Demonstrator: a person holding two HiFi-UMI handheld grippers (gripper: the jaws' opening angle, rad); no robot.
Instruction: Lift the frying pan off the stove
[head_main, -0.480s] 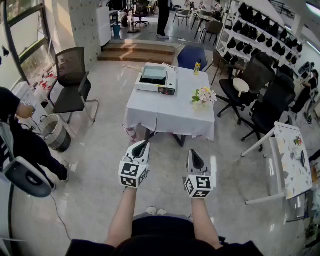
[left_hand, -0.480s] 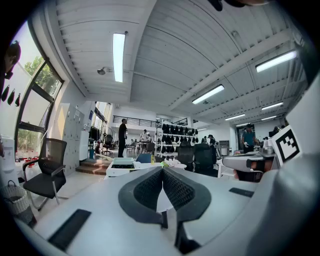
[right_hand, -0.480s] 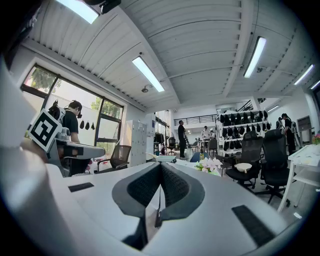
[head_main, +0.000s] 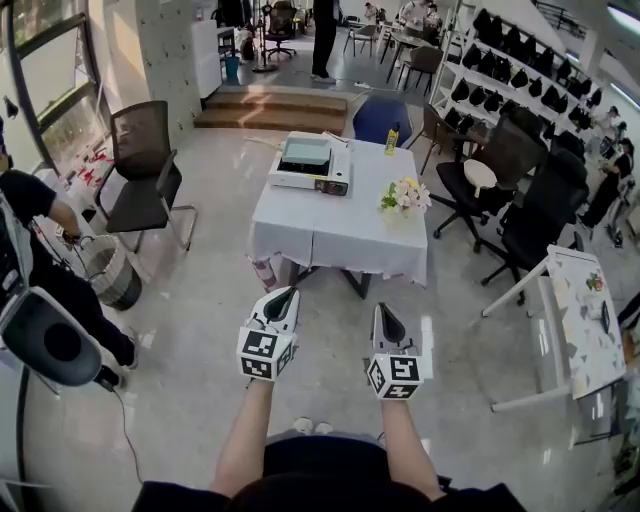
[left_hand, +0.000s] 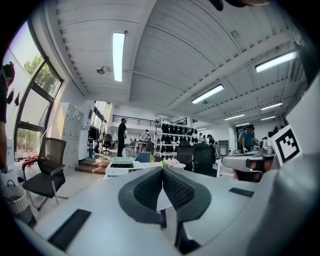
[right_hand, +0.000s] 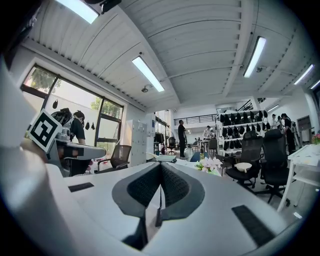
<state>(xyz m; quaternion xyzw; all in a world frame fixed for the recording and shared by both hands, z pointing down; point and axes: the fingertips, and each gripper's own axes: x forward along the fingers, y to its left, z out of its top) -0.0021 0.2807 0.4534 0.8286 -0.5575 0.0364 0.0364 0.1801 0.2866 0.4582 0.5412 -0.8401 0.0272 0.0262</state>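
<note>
Left claw (head_main: 283, 294) and right claw (head_main: 384, 314) are both shut tight with nothing between the jaws, held side by side over the floor, well apart from the table (head_main: 340, 238). The stove (head_main: 311, 163) sits at the table's far end; I cannot make out the frying pan on it from here. The step in hand looks like the approach. Next comes closing in, opening a claw and finding the handle.

Stove (head_main: 311, 165): too small to tell whether a pan sits on it. Bottle (head_main: 394, 139) label unreadable. Person (head_main: 55, 290) cut by left edge. Side table (head_main: 575, 340) runs off right.
</note>
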